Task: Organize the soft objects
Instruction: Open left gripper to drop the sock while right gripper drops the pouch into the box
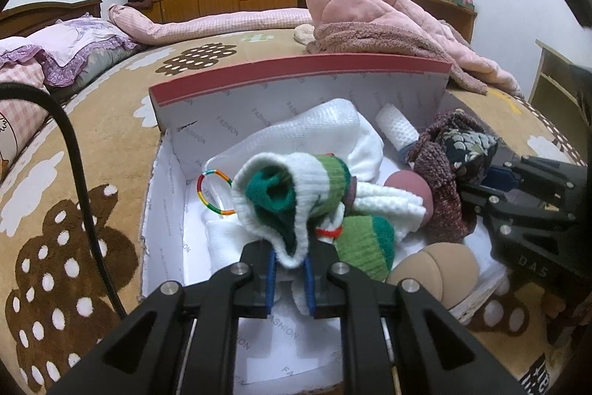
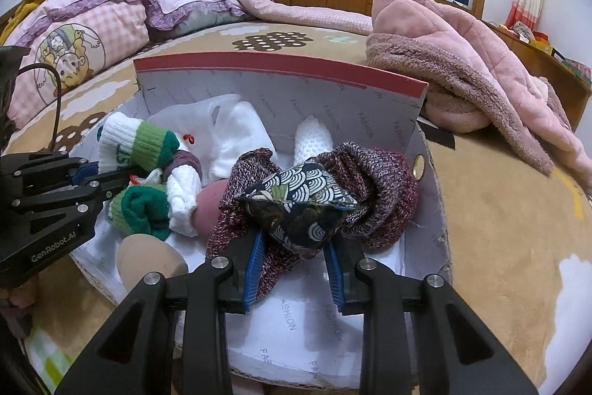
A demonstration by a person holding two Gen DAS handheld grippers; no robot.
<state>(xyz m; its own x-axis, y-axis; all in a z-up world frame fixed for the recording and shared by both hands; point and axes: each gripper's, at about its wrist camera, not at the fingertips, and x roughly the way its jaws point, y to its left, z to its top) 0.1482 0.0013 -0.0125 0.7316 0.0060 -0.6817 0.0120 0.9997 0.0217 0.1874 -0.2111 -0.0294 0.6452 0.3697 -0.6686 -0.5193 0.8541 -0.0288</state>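
Note:
An open cardboard box [image 1: 296,76] with a red-edged lid stands on the bed. My left gripper [image 1: 290,261] is shut on the cuff of a white and green sock [image 1: 288,198], held over the box's left half. A second green sock end [image 1: 366,245] hangs beside it. My right gripper [image 2: 294,248] is shut on a dark patterned pouch [image 2: 299,206] that lies on a maroon knit cloth [image 2: 373,180] in the box's right half. The left gripper also shows in the right wrist view [image 2: 92,178], with the sock [image 2: 137,143].
In the box lie white cloths [image 1: 333,124], a white roll [image 1: 396,126], a rainbow ring [image 1: 214,191], tan round pads [image 1: 436,269] and a mauve pad [image 1: 410,187]. A pink fleece robe [image 2: 462,62] lies behind the box. Pillows [image 2: 92,36] are at the bed's head.

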